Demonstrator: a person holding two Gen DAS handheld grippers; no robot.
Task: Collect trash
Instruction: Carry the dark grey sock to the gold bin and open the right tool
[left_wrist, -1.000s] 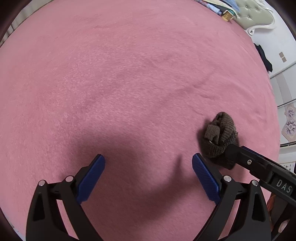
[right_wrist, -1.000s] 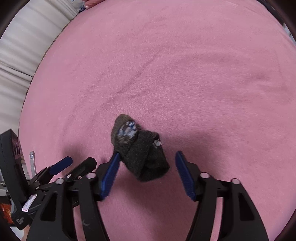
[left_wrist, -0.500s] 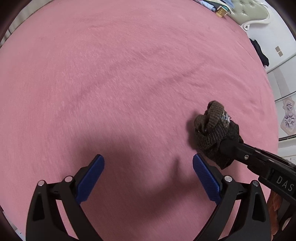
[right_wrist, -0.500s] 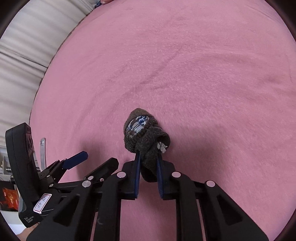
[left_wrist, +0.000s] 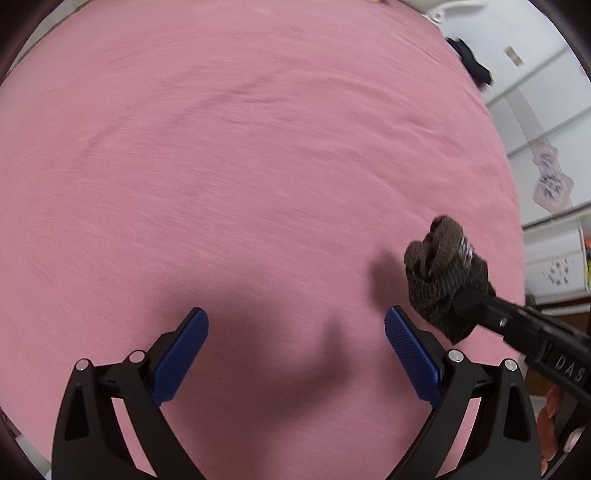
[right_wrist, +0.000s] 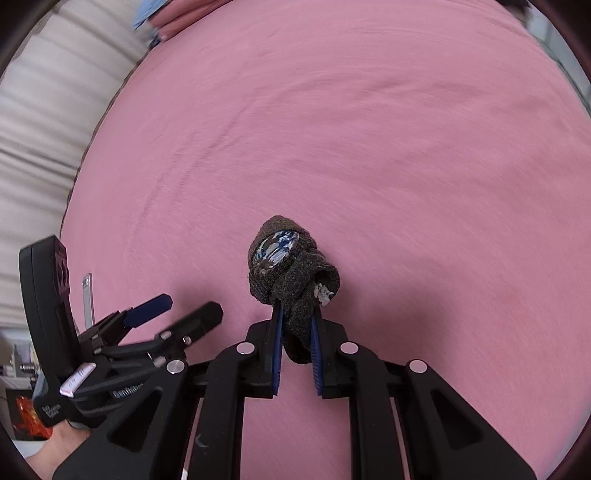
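Right tongs (right_wrist: 296, 334) pinch a rolled dark brown sock bundle (right_wrist: 288, 273) between their blue pads, the roll sticking out past the tips and hanging just above the pink bed cover (right_wrist: 369, 147). They point steeply down at the cover. Left tongs (left_wrist: 295, 347) stand spread wide with nothing between them, aimed down at bare cover to the left of the bundle, which in their view shows at (left_wrist: 441, 271).

A second ago the bundle lay on the cover between spread right tongs; since then they have closed on it and lifted it, and both tongs have travelled across the bed. The cover is now streaked with blur.

White letters "DAS" (left_wrist: 569, 367) read on the right tongs' arm; a partly legible "GenRobot" (right_wrist: 127, 392) marks the left tongs' body.
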